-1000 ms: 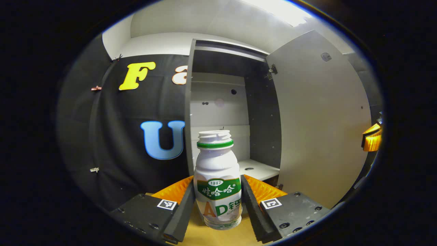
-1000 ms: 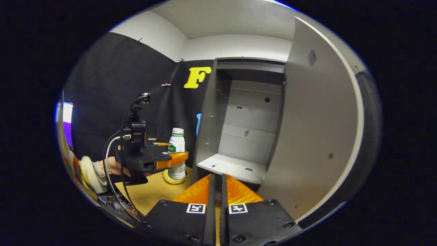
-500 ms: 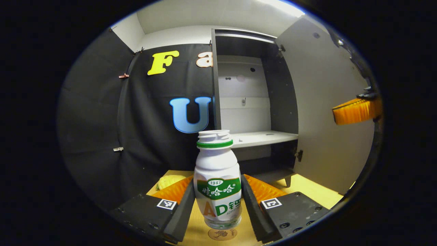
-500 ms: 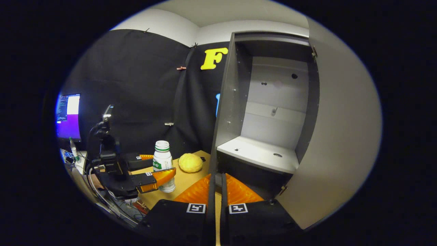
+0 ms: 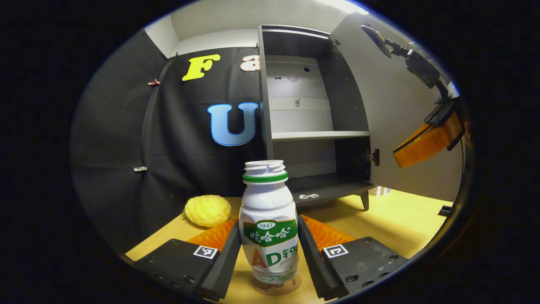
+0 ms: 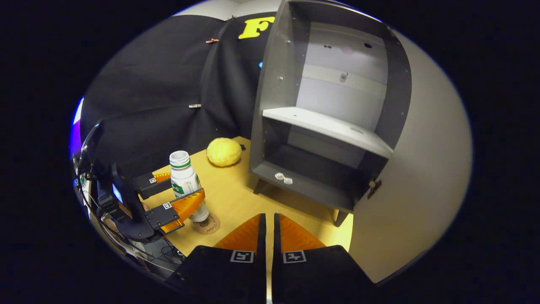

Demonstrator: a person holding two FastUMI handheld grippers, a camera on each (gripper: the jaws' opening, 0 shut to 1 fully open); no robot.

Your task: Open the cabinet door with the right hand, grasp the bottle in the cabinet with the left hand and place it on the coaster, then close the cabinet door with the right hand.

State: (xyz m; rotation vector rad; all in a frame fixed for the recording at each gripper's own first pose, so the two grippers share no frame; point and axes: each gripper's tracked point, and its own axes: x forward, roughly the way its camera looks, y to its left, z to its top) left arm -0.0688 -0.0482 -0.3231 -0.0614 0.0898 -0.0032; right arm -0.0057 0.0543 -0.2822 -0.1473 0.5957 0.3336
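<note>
A white bottle (image 5: 268, 219) with a green label and green neck ring stands upright between the fingers of my left gripper (image 5: 268, 236), which is shut on its body. Its base is at the round cork coaster (image 5: 276, 288) on the wooden table; whether it rests on it I cannot tell. In the right gripper view the bottle (image 6: 182, 175) sits in the left gripper (image 6: 185, 189) over the coaster (image 6: 208, 226). My right gripper (image 6: 266, 223) is shut with nothing in it, back from the grey cabinet (image 6: 274, 84). The cabinet door (image 6: 422, 169) stands wide open.
A yellow bumpy bun-like object (image 5: 207, 210) lies on the table left of the cabinet (image 5: 312, 122). Two small pieces (image 6: 283, 178) lie on the cabinet's bottom board. The right gripper (image 5: 426, 142) hangs in front of the open door (image 5: 392, 105). Cables trail by the table's left edge.
My left gripper has carried the bottle away from the cabinet and down to the coaster. My right gripper has risen and tipped downward, still shut; the door has stayed open.
</note>
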